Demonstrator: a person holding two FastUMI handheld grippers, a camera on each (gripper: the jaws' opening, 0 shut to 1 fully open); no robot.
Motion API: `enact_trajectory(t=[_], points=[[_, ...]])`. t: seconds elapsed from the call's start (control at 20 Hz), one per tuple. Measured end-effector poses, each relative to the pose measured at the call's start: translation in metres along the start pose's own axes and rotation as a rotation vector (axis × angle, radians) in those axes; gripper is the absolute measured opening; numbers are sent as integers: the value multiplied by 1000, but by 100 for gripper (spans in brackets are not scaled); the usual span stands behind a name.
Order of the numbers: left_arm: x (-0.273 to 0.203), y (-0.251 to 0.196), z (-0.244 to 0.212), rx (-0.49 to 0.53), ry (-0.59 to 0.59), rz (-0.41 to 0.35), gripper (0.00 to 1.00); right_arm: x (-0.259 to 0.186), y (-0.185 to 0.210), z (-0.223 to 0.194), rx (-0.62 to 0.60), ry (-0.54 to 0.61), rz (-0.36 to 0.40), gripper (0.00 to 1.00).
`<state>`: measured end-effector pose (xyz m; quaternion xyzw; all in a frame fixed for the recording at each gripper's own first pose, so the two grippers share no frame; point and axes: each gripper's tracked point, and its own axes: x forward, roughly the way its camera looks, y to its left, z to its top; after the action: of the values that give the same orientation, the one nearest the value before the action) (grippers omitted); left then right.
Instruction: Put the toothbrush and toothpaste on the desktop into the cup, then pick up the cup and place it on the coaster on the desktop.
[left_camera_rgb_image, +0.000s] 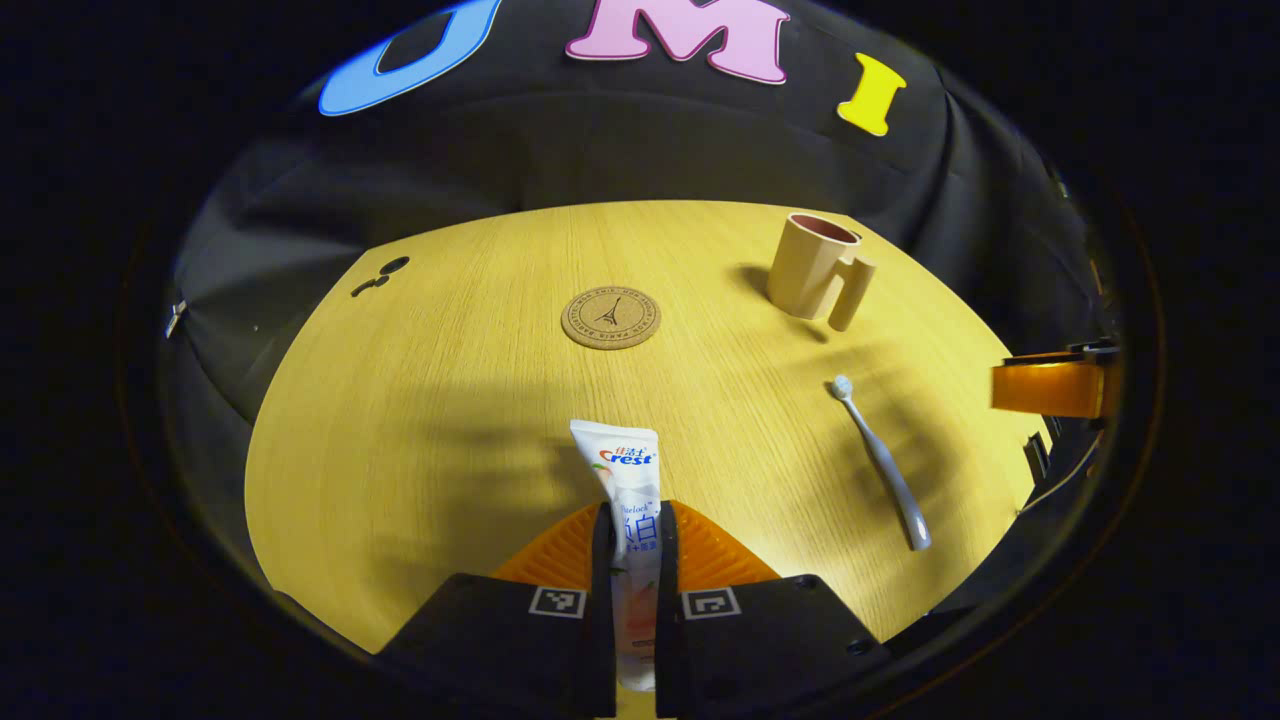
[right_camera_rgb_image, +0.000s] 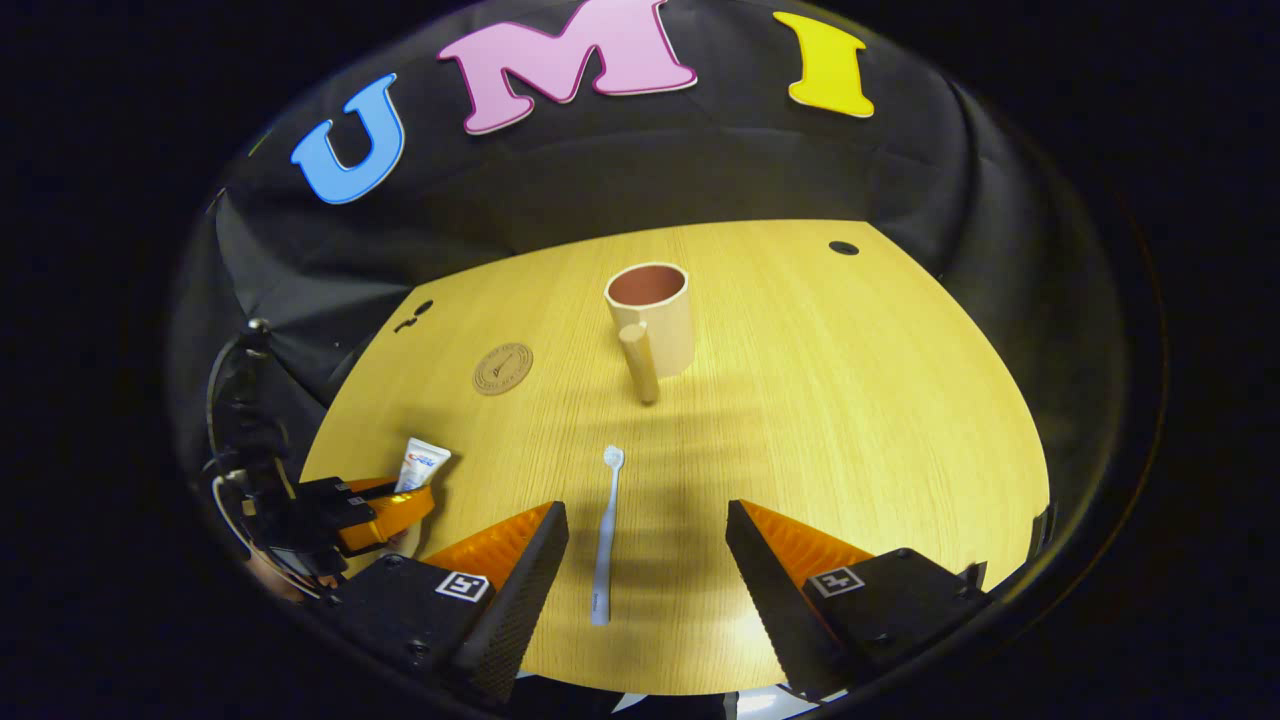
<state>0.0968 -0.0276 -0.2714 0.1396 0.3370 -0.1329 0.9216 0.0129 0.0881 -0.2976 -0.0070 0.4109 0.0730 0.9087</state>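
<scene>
In the left gripper view my left gripper (left_camera_rgb_image: 635, 530) is shut on the white toothpaste tube (left_camera_rgb_image: 628, 470), which sticks out forward from between the two fingers. The beige cup (left_camera_rgb_image: 812, 266) with its handle stands upright at the far right of the wooden table; the round cork coaster (left_camera_rgb_image: 610, 318) lies at the middle back. A grey toothbrush (left_camera_rgb_image: 882, 462) lies flat to the right. In the right gripper view my right gripper (right_camera_rgb_image: 648, 535) is open above the table, and the toothbrush (right_camera_rgb_image: 606, 530) lies between its fingers. The cup (right_camera_rgb_image: 652, 320) stands beyond it, the coaster (right_camera_rgb_image: 503, 369) to the left.
The wooden table (right_camera_rgb_image: 850, 400) ends in a black cloth wall behind. The left gripper (right_camera_rgb_image: 385, 510) with the toothpaste (right_camera_rgb_image: 422, 465) appears at the left of the right gripper view. The right gripper's finger (left_camera_rgb_image: 1050, 387) reaches in at the right of the left gripper view. Small dark holes (left_camera_rgb_image: 382, 275) mark the table's back left.
</scene>
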Motion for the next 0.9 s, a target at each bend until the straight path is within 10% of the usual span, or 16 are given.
enact_trajectory(t=[0.9], points=[[-47, 27, -23, -5, -3, -46, 20, 67, 9, -57, -54, 277, -122, 99]])
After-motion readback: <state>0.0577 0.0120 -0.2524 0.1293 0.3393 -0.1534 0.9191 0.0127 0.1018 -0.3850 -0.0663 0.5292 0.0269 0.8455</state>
